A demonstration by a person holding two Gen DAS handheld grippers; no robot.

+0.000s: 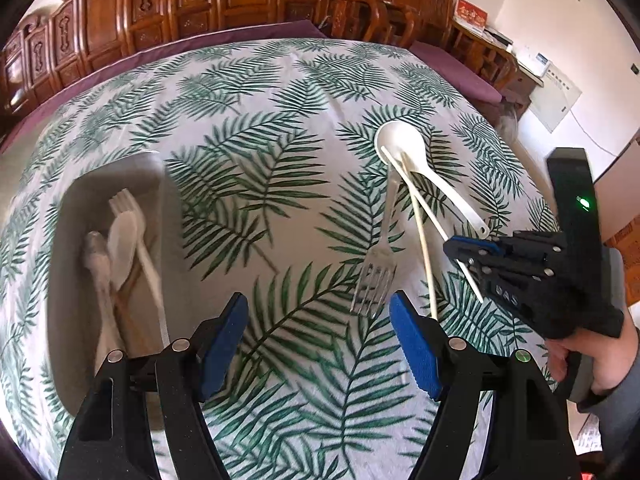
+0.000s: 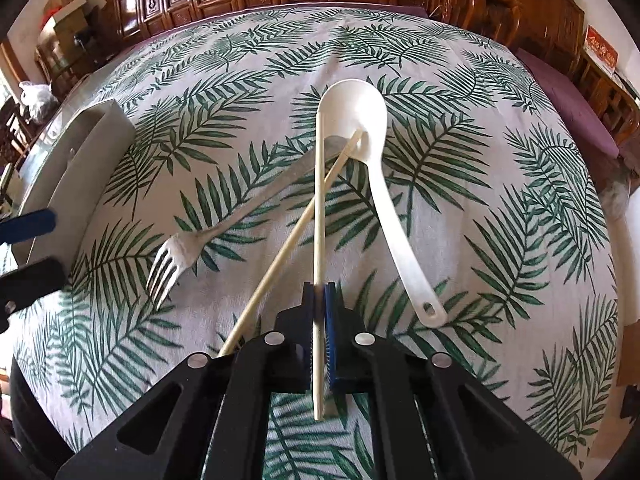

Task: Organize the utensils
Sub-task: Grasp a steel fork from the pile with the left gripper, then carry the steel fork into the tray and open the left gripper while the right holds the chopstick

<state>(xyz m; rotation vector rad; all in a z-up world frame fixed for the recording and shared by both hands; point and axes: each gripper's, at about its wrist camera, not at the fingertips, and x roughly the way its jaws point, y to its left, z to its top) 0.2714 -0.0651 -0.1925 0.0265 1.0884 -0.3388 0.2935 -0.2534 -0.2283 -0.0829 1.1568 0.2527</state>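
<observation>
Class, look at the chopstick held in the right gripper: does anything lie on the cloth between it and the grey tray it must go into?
The metal fork lies between the chopstick in the right gripper and the grey tray; lifted, it passes over.

The left hand-held gripper (image 1: 318,334) points steeply downward, its blue-padded jaws standing wide apart with nothing between them. The right hand-held gripper (image 2: 320,300), also angled down, has its jaws pressed together on a chopstick (image 2: 319,208). A person's right hand (image 1: 588,364), seen from the left wrist view, wraps the right tool's grip below a grey sleeve (image 1: 620,408).
</observation>
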